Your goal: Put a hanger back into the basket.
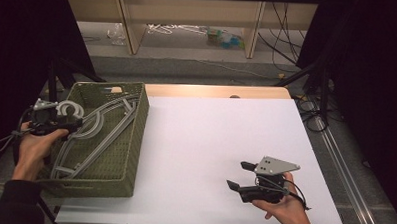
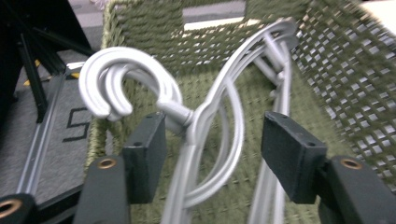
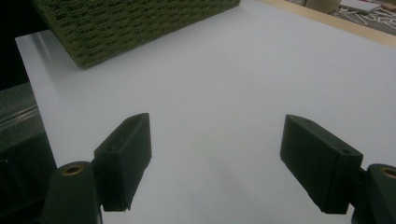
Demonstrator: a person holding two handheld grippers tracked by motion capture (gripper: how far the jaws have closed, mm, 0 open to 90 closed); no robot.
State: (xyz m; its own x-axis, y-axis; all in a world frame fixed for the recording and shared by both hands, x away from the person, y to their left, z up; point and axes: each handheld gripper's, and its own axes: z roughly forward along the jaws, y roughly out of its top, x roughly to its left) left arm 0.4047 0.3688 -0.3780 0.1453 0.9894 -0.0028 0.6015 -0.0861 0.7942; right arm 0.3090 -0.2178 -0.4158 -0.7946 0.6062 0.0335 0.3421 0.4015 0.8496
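- High view, nearest edge first: the right hand-held gripper [image 1: 235, 174] rests on the white tabletop [image 1: 195, 142], held by the person's right hand [image 1: 283, 207], its jaws spread wide with nothing between them.
- Right gripper view: beyond those wide jaws lies bare white tabletop, and farther off, up and to the left, a corner of the green woven basket [image 3: 135, 23].
- Left hand-held gripper [image 1: 78, 124] is over the basket's [image 1: 135, 140] left rim, in the left hand [image 1: 35, 146].
- Left gripper view: its jaws stand apart, and the grey hangers [image 2: 205, 130] pass between the pads (the neck lies close by the left pad, the right pad well clear).
- Hangers' hooks [image 2: 116, 88] curl just beyond the left pad; their arms run on into the basket, toward its far wall.
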